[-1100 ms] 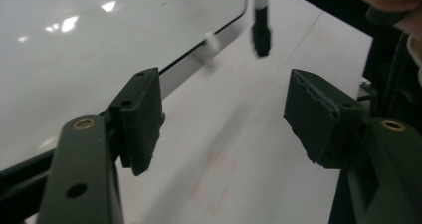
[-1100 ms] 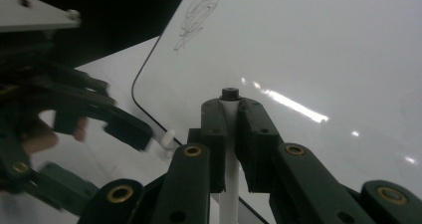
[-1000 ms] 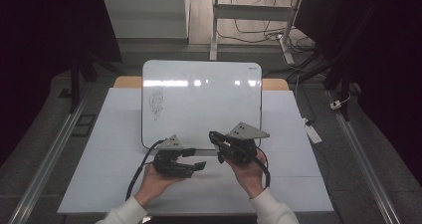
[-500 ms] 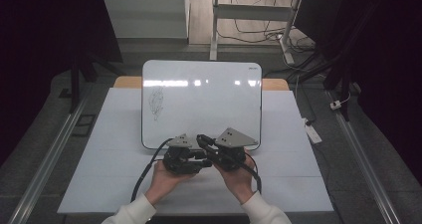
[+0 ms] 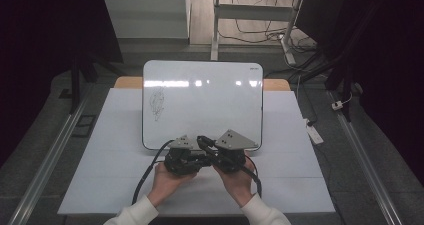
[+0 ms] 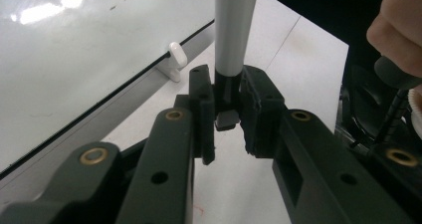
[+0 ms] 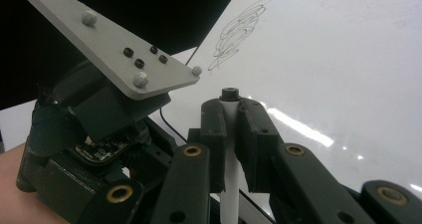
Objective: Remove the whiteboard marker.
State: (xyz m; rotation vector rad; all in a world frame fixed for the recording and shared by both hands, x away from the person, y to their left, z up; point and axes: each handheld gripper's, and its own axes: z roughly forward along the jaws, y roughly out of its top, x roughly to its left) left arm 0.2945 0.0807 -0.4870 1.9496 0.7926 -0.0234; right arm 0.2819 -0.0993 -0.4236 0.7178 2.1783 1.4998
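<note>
1. The surface (image 5: 100, 155) in front of you is white, and a whiteboard (image 5: 210, 100) lies on it at the far side, its near edge just beyond your two hands; its far edge is cut off in both gripper views
2. The whiteboard carries a scribble (image 5: 157, 102) at its left in the high view; the right gripper view shows it as looping pen lines (image 7: 239, 32), which the high view leaves too small to read
3. Your left gripper (image 5: 192, 157) and right gripper (image 5: 212, 152) meet at the middle of the near edge, so close in the high view that you cannot make out from there what lies between them
4. The left gripper view settles it: your left gripper (image 6: 229, 117) has just been closing, and its jaws now stand narrow with the black end of a white marker (image 6: 234, 30) between the pads, the barrel rising out of the top of that view
5. The right gripper view shows your right gripper (image 7: 230, 134) clamped narrow on the same marker's white barrel (image 7: 230, 194), with its dark tip (image 7: 229, 92) poking out just past the jaws
6. The marker is thus held at both ends, above the surface by the whiteboard's near edge; whether its cap is on or off is hard to tell
</note>
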